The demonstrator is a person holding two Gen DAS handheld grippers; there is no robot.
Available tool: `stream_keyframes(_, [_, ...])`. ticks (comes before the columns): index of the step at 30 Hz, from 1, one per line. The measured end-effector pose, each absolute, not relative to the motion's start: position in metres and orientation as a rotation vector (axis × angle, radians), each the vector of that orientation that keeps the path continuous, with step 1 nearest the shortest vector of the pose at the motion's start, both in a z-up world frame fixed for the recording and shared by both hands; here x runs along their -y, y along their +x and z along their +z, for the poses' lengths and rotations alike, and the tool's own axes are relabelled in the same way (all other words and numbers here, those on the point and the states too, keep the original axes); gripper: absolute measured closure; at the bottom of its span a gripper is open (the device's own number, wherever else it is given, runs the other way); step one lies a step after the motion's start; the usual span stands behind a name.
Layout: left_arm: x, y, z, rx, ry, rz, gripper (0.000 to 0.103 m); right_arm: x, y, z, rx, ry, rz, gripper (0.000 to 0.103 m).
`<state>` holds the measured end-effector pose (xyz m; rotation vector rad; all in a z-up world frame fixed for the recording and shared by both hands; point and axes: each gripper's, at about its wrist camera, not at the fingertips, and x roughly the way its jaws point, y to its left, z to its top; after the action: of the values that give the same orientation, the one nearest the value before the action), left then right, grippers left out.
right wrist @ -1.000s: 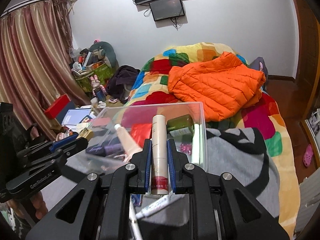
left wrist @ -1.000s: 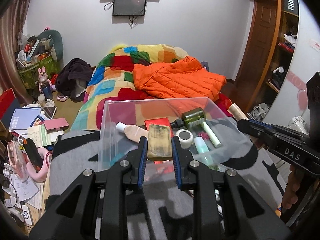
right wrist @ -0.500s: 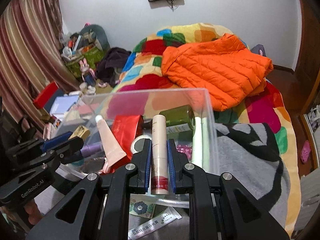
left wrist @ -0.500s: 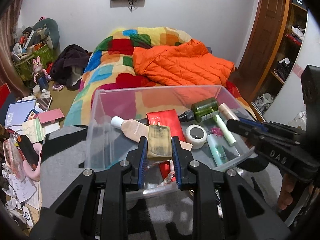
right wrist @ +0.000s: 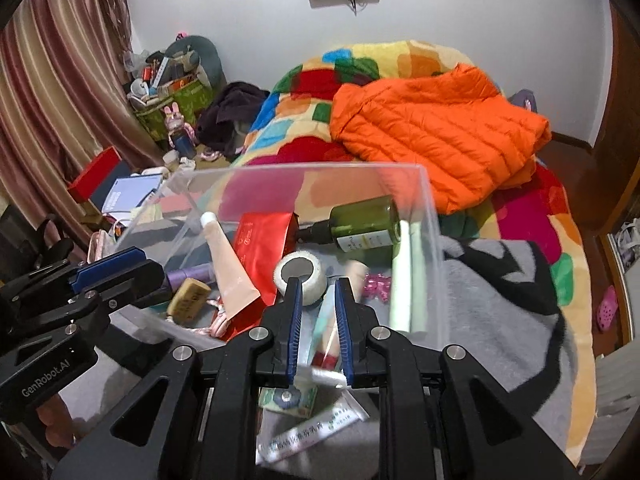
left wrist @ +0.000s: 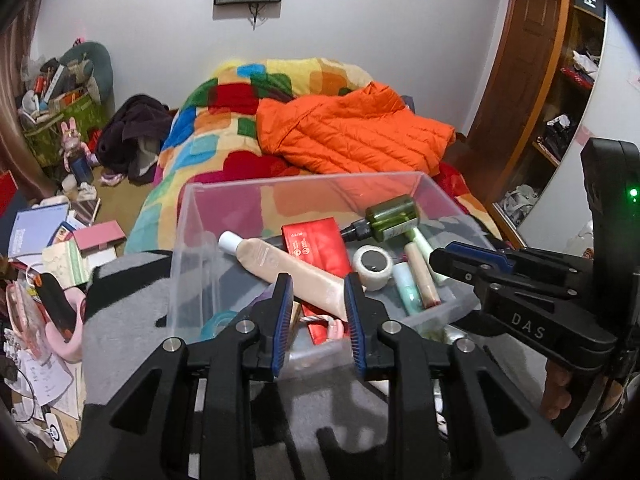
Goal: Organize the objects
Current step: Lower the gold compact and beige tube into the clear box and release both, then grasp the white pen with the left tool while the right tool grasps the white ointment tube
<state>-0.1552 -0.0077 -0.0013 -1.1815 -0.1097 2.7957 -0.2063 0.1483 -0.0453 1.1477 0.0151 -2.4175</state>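
1. The clear bin point(left wrist: 192, 216) is set on the grey blanket point(right wrist: 500, 300), and both grippers are held over its near edge.
2. The left gripper point(left wrist: 316, 312) is seen with its jaws opening. Nothing is pressed between them, and only the large beige tube point(left wrist: 280, 264) shows through the gap.
3. The yellowish bar point(right wrist: 188, 294) is found lying on the bin floor, at about 9 o'clock of the right gripper point(right wrist: 316, 312) in the right wrist view.
4. The right gripper's jaws are drawn narrow, nearly closed. Nothing is judged to be clamped, though the patch behind them is blurred.
5. The slim beige tube with a red end point(left wrist: 420, 276) is seen lying free in the bin, at about 5 o'clock of the tape roll point(left wrist: 372, 262).
6. The green bottle point(left wrist: 394, 216), red packet point(left wrist: 316, 244) and pale green tube point(right wrist: 400, 276) are already gathered inside, so most of the sorting is judged done.
7. A printed sachet point(right wrist: 308, 432) is left on the blanket outside the bin, at 6 o'clock of the right gripper, with another small item just above it. These are judged to be what remains.
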Motion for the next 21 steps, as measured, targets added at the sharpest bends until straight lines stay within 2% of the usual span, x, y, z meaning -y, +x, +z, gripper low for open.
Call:
stream_keyframes(8, [-0.019, -0.123, -0.005, 0.109, -1.163, 2.758, 0.048, -0.173, -0.164, -0.028, -0.033, 1.058, -2.471, 0.078])
stream_keyframes(14, [-0.046, -0.117, -0.049, 0.090, -1.350, 2.668, 0.045, -0.195, -0.144, -0.046, -0.014, 1.118, -2.468, 0.078])
stream_keyframes(17, [-0.053, -0.117, -0.068, 0.136, -1.431, 2.627, 0.045, -0.203, -0.136, -0.057, 0.010, 1.156, -2.444, 0.077])
stream_keyframes(21, [-0.054, -0.110, -0.072, 0.155, -1.425, 2.655, 0.045, -0.202, -0.133, -0.072, 0.021, 1.203, -2.417, 0.065])
